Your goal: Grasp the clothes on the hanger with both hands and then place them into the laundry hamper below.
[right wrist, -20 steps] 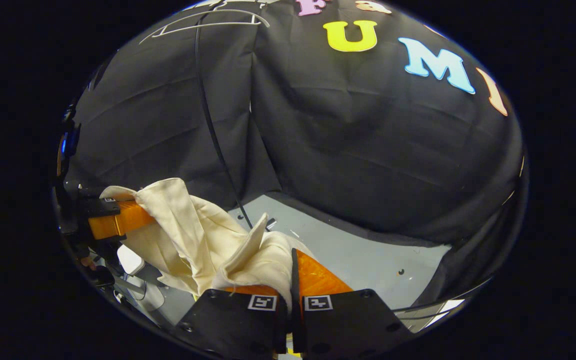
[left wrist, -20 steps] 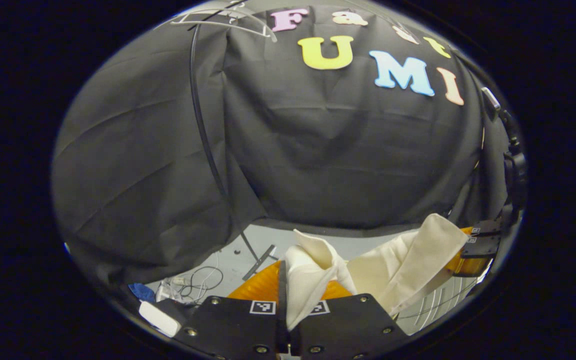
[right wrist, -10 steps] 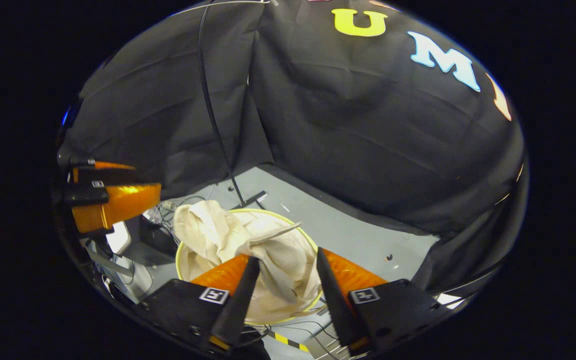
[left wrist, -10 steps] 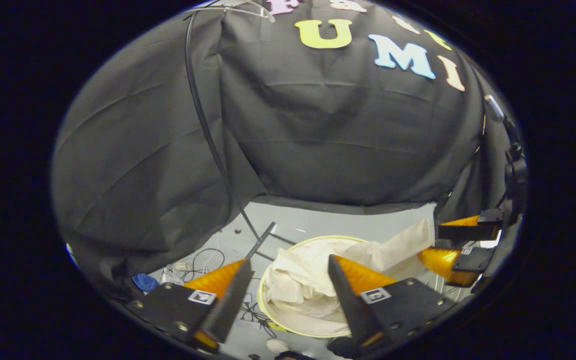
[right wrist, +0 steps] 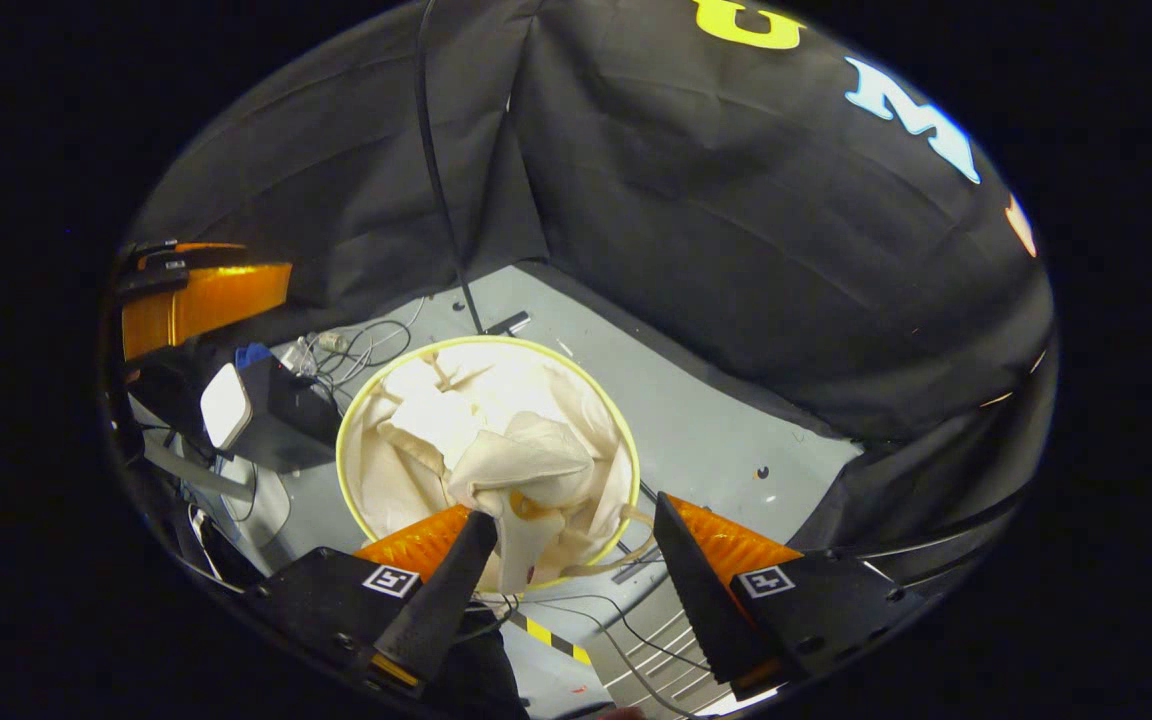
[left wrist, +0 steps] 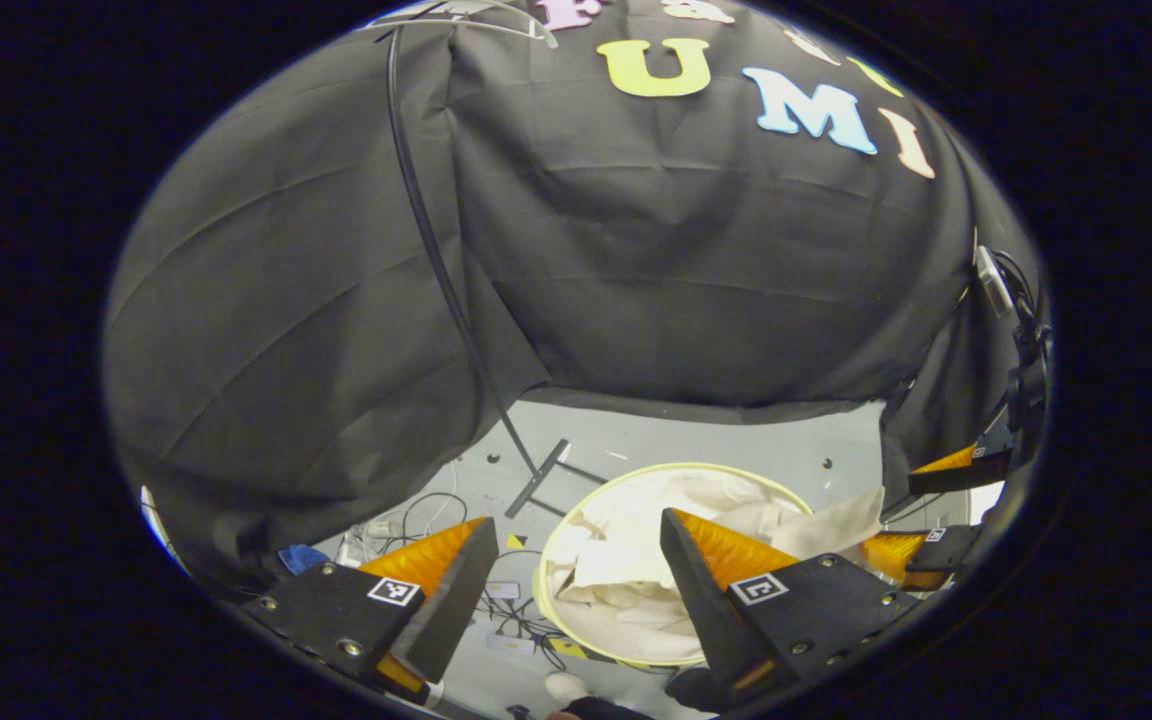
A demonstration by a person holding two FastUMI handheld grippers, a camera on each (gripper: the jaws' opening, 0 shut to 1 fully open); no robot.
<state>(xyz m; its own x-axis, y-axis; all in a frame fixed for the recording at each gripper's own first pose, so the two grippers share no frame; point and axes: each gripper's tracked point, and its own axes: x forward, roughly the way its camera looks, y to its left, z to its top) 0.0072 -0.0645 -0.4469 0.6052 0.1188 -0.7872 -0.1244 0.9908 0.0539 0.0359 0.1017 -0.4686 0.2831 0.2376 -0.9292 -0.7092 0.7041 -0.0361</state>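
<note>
left gripper view: my left gripper (left wrist: pixel 576 540) has its fingers spread wide, holding nothing, above the laundry hamper (left wrist: pixel 576 505) where the cream clothes (left wrist: pixel 636 545) lie. right gripper view: my right gripper (right wrist: pixel 566 535) is likewise spread and empty over the hamper (right wrist: pixel 341 440); the clothes (right wrist: pixel 506 450) lie crumpled inside, one fold over the near rim.

The left hand-held gripper (left wrist: pixel 576 575) hangs agape above cream clothes (left wrist: pixel 636 545) in the hamper (left wrist: pixel 548 560).

The hamper (right wrist: pixel 356 420) mouth is taken up by crumpled clothes (right wrist: pixel 506 450). Bare floor (right wrist: pixel 726 420) is left to its right; cables (right wrist: pixel 356 345) and boxes (right wrist: pixel 286 405) are crowded on its left, a stand pole (right wrist: pixel 441 190) behind.
</note>
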